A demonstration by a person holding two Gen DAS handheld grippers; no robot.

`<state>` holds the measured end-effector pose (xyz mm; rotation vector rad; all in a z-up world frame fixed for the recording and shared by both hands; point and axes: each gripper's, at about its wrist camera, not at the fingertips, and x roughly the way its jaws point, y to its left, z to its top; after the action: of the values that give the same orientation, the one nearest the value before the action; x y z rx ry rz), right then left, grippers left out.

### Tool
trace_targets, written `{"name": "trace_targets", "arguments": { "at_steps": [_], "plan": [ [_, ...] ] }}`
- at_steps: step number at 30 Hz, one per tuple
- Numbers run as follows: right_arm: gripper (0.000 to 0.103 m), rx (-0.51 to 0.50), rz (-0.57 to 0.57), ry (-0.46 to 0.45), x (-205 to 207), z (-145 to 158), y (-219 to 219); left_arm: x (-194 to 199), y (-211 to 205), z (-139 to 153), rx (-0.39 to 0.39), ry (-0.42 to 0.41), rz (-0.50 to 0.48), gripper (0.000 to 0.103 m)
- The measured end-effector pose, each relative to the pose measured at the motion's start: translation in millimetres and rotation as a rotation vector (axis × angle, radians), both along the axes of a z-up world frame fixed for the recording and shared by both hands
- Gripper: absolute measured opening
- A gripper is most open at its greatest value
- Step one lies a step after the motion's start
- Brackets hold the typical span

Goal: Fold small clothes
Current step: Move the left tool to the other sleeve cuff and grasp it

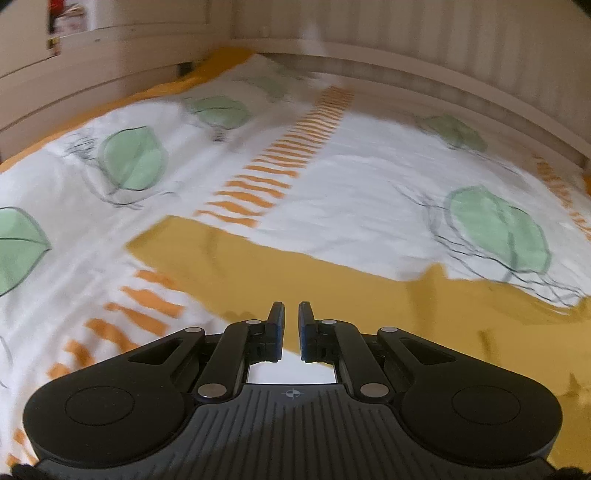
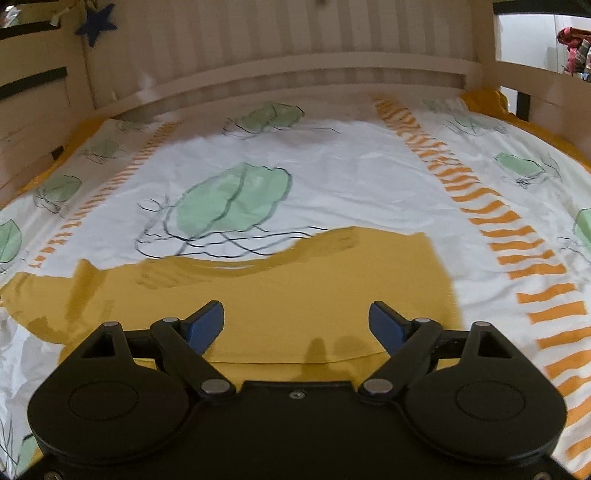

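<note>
My left gripper (image 1: 291, 314) has its jaws nearly together, only a thin slit between the pads, and nothing shows in that slit. My right gripper (image 2: 297, 317) stands wide, jaws apart and clear of the cloth below.

The garment (image 2: 295, 288), mustard yellow, lies flat on the bed cover (image 2: 351, 177), toward the bed's near edge. In the right view its near hem runs straight between the open jaws; its far edge is uneven, with a raised bit at the right. The left end tapers into something like a sleeve, but blur keeps me from being sure. What kind of garment it is I cannot tell.

In the left view the garment (image 1: 332, 288) runs from the middle out past the right edge, cut off there, and my gripper body hides its near part. Much of that view is smeared.

The cover is white with green leaves and orange dashes. A slatted wooden bed frame (image 2: 288, 55) stands along the far edge. A dark star (image 2: 96, 23) hangs at the far left corner.
</note>
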<state>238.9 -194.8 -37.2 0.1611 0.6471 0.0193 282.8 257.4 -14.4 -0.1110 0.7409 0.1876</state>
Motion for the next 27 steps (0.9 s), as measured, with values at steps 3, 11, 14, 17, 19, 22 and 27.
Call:
{"name": "trace_targets", "arguments": {
  "at_steps": [3, 11, 14, 17, 19, 22, 27],
  "plan": [
    [0.087, -0.015, 0.004, -0.013, -1, -11, 20, 0, 23, -3, -0.030, 0.002, 0.037, 0.008],
    [0.085, -0.113, 0.040, -0.026, 0, -54, 57, -4, 58, -19, -0.120, -0.049, 0.056, 0.034],
    [0.082, -0.137, 0.029, 0.000, 1, -69, 62, 0, 66, -26, -0.139, -0.054, 0.072, 0.038],
    [0.082, -0.154, 0.021, 0.017, 4, -76, 63, 6, 76, -34, -0.162, -0.052, 0.095, 0.043],
    [0.085, -0.184, 0.023, 0.011, 4, -83, 69, 10, 83, -38, -0.164, -0.051, 0.110, 0.043],
    [0.086, -0.231, 0.019, -0.004, 2, -88, 77, 17, 94, -44, -0.169, -0.054, 0.137, 0.043],
    [0.087, -0.207, 0.017, -0.012, 1, -90, 73, 31, 113, -52, -0.199, -0.057, 0.194, 0.044]
  ]
}}
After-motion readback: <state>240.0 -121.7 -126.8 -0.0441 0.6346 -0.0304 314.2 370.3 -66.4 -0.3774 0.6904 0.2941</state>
